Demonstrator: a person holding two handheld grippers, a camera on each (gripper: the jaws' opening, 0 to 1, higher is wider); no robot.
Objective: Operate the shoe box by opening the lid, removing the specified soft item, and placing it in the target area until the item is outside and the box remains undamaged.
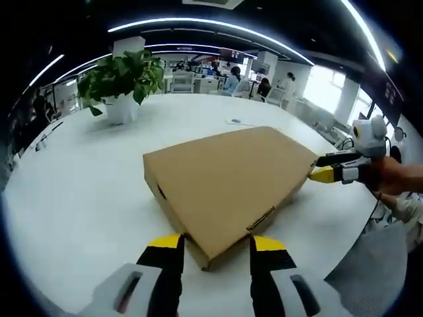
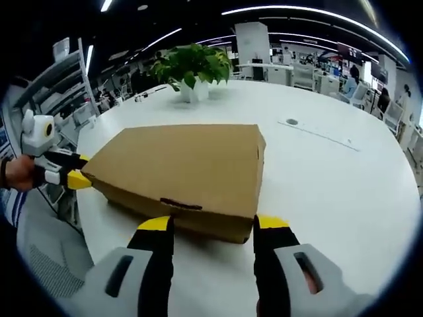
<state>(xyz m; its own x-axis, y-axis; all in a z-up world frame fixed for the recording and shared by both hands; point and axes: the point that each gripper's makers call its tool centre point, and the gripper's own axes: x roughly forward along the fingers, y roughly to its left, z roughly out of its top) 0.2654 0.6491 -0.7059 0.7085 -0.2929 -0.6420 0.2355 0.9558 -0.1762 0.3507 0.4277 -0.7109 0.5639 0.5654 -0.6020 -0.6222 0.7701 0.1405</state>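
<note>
Right gripper [image 1: 316, 168] touches closed shoe box [image 1: 228, 181] corner

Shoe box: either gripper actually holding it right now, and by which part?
Nothing held. The left gripper and right gripper both stand open at opposite corners of the closed shoe box; contact cannot be told.

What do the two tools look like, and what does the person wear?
Each tool, left and right, has two black jaws with yellow tips on a light grey body with dark slots. A dark band sits on the wrist. Clothing at the picture edges is too unclear to name.
</note>
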